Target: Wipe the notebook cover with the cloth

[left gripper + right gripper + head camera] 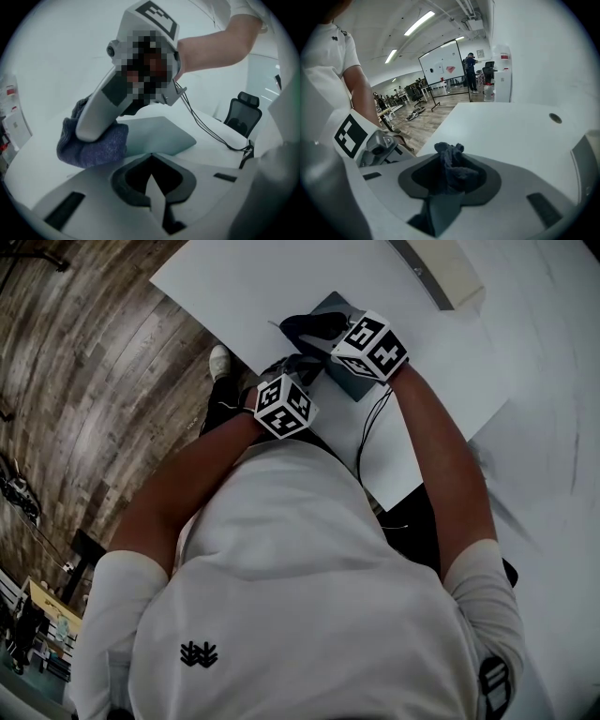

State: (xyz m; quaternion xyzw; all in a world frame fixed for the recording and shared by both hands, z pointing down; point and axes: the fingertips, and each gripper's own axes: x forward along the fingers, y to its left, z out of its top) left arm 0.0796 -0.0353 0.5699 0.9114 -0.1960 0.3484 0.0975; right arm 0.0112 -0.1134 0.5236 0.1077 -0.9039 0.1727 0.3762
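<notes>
On the white table (pixel 234 296), near its edge, the teal notebook (pixel 159 136) lies flat, and both tools are right on top of it! Right gripper (pixel 447 187) first: its jaws are clamped on the dark blue cloth (pixel 93 147), a bunched wad poking up between them. Seen from the left gripper view, that wad presses down at the notebook's left end, touching the cover. Now the left gripper (pixel 152 183): jaws drawn together, nothing visible between them, tips sitting just at the notebook's near edge, so the cover spreads out right in front. From the head view the two grippers sit close together, left one nearer the person, right one farther onto the notebook.

As for print: black-and-white square patterns on the marker cube (pixel 373 345), no letters. A small dark emblem (pixel 199 653) marks the back of the white shirt, no readable words. Far off, a whiteboard (pixel 443 68) carries a red shape, too small to read.
</notes>
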